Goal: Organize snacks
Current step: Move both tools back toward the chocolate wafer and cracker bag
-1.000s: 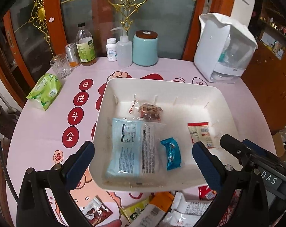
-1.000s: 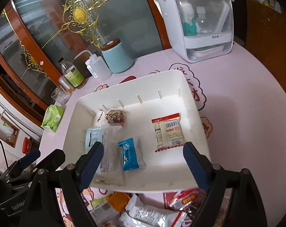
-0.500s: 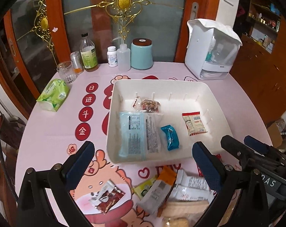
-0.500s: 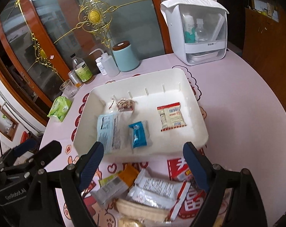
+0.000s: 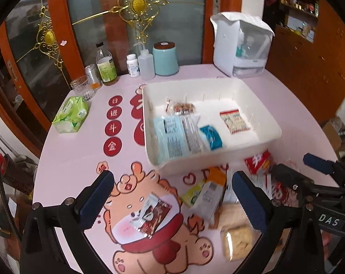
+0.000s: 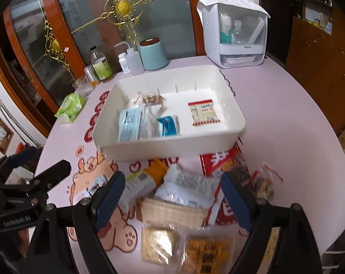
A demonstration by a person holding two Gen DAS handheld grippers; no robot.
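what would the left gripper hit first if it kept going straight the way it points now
Probably the dark red snack packet lying on the table between the open left gripper fingers; the white bin sits farther ahead. Depth is uncertain.

You are looking at a smooth white plastic bin (image 5: 214, 150) lying beyond your left hand-held gripper (image 5: 172, 201), whose blue finger pads (image 5: 248, 203) are showing a rough, dotted rubbery texture on matt black arms. Glossy foil and clear film snack packets (image 6: 183, 185) are shining between the fingers of your right hand-held gripper (image 6: 170, 196). The table (image 6: 286, 137) is wearing a smooth, printed pink cover. Farther off, a ribbed glass tumbler (image 5: 82, 88) is glinting before varnished wood door frames (image 5: 72, 34).
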